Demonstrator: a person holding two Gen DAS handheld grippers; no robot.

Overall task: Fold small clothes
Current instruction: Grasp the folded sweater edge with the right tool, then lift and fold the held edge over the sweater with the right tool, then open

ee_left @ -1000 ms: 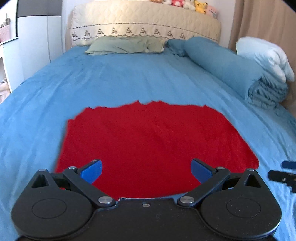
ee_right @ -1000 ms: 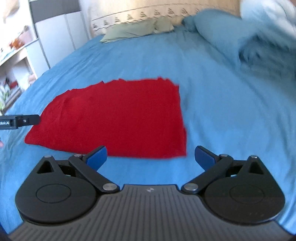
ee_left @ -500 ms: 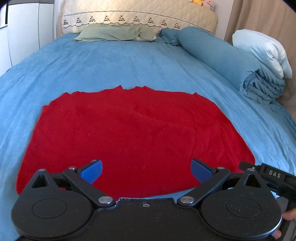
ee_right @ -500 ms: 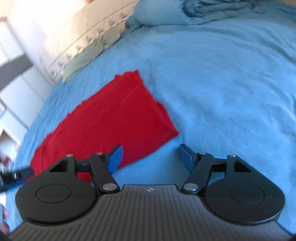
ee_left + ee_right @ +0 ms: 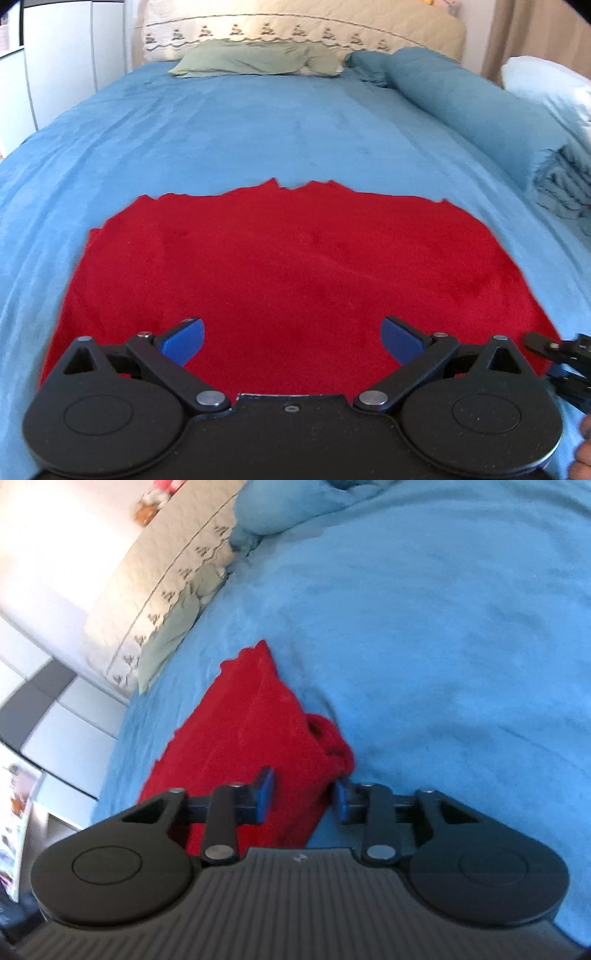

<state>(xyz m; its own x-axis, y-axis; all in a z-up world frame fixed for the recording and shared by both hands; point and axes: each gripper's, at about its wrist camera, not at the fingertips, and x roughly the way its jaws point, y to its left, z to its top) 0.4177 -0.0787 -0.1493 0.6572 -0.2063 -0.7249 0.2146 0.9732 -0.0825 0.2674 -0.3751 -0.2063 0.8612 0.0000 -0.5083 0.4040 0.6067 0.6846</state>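
A red garment (image 5: 291,266) lies flat on the blue bedsheet (image 5: 258,129). My left gripper (image 5: 291,339) is wide open and empty, hovering over the garment's near edge. My right gripper (image 5: 302,797) is tilted and its jaws stand narrowed around the garment's near right corner (image 5: 295,775), which bunches up between the blue pads (image 5: 265,788); they do not look fully shut. The right gripper's tip also shows at the garment's right corner in the left wrist view (image 5: 554,347).
A rolled blue duvet (image 5: 480,110) and a white pillow (image 5: 546,85) lie along the right side. A green pillow (image 5: 251,59) and a cream headboard (image 5: 303,33) are at the far end. White cabinets (image 5: 55,74) stand left of the bed.
My right gripper has swung down to the garment's right corner, tilted, and narrowed its jaws around the cloth, which now bunches. The left gripper has stayed open over the near edge.
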